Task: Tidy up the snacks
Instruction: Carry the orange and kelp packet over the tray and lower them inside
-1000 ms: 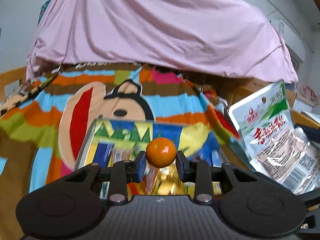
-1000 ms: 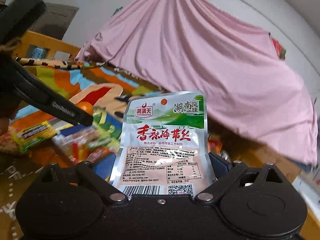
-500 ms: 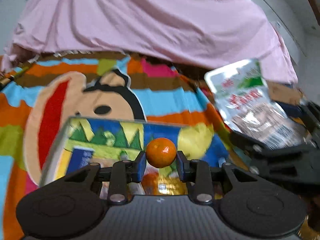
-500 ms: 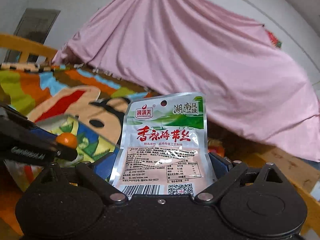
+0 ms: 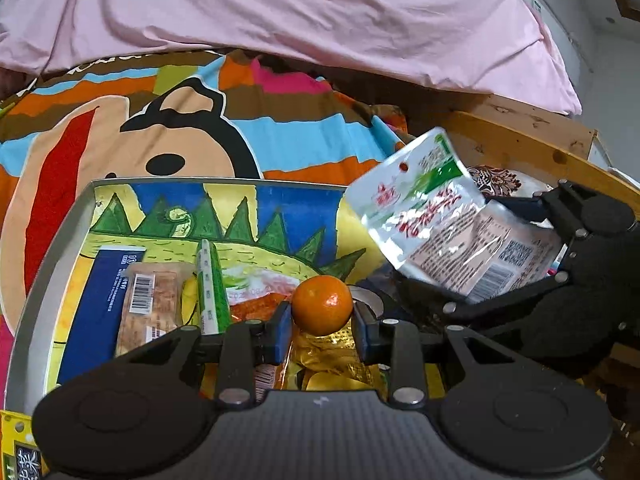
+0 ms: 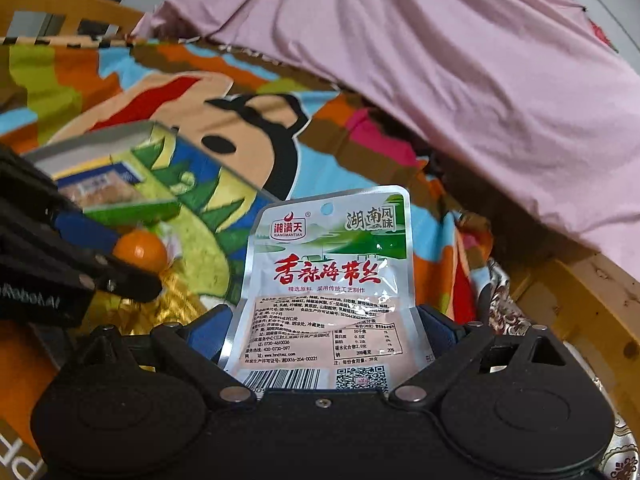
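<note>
Setting: bed surface under a bright cartoon-print blanket [image 5: 280, 136], pink sheet [image 5: 320, 20] draped behind it, wooden bed frame [image 5: 520, 136] along the right edge.
Left gripper [image 5: 322, 322]: jaws were drawn in tight on a small orange mandarin [image 5: 322, 305], blue pads pressed to its two sides; fruit sat clear of the contents below.
Under left gripper: gold foil wrappers [image 5: 336, 364] lay directly beneath the mandarin, inside the tin.
Tin [image 5: 52, 240]: shallow metal box with grey rim, inner floor painted with green trees, blue sky and yellow ground; rested flat on the blanket.
Tin contents: dark blue packet [image 5: 100, 304] at the left, clear barcode-labelled snack [image 5: 148, 304] lying on it, green-and-white stick pack [image 5: 210, 284] just beside, red-orange wrapper [image 5: 256, 304] next to that.
Right gripper [image 6: 322, 322]: jaws stood wide yet clamped on the lower part of a silver-and-green pouch [image 6: 332, 272], red Chinese lettering facing the camera, barcode and QR code at its base.
Pouch position: upright in the right wrist view; in the left wrist view it was tilted over the tin's right rim, held off the surface.
Spacing: the two grippers were near each other, not touching; mandarin to the left of the pouch.
Right margin: patterned fabric [image 6: 500, 300] between blanket and frame, detail unclear.
</note>
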The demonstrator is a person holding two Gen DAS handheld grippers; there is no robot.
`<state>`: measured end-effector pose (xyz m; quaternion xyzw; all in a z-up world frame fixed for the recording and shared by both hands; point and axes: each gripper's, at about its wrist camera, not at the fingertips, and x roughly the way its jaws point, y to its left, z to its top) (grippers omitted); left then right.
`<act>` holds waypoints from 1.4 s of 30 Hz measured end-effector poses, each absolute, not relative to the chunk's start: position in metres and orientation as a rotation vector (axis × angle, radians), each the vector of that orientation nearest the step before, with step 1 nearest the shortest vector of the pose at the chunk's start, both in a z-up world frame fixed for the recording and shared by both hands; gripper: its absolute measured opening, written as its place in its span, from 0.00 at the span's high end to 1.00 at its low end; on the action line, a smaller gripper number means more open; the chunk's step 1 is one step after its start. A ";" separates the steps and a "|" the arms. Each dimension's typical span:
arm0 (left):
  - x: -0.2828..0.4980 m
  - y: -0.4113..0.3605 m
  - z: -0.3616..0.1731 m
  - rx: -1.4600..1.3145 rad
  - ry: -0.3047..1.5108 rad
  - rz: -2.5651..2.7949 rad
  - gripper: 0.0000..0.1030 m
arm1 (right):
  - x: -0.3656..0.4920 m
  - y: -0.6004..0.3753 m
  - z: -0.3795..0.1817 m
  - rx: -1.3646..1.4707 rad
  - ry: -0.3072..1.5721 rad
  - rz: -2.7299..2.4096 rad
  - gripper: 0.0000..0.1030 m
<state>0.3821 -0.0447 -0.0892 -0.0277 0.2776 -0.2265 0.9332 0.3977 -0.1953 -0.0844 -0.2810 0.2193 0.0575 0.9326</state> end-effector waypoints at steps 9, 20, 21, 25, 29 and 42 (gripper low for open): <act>0.386 -0.050 -0.094 -0.034 0.603 -0.484 0.66 | 0.399 -0.200 -0.094 -0.586 0.510 0.132 0.06; 0.389 -0.046 -0.096 -0.080 0.615 -0.489 0.65 | 0.401 -0.204 -0.101 -0.562 0.552 0.137 0.06; 0.389 -0.046 -0.096 -0.080 0.616 -0.489 0.65 | 0.402 -0.205 -0.102 -0.554 0.557 0.136 0.06; 0.389 -0.046 -0.096 -0.084 0.612 -0.498 0.58 | 0.404 -0.209 -0.103 -0.521 0.579 0.136 0.06; 0.388 -0.046 -0.095 -0.095 0.608 -0.507 0.52 | 0.406 -0.211 -0.104 -0.497 0.592 0.139 0.05; 0.370 -0.035 -0.064 -0.131 0.555 -0.431 0.18 | 0.392 -0.220 -0.083 -0.331 0.569 0.155 0.01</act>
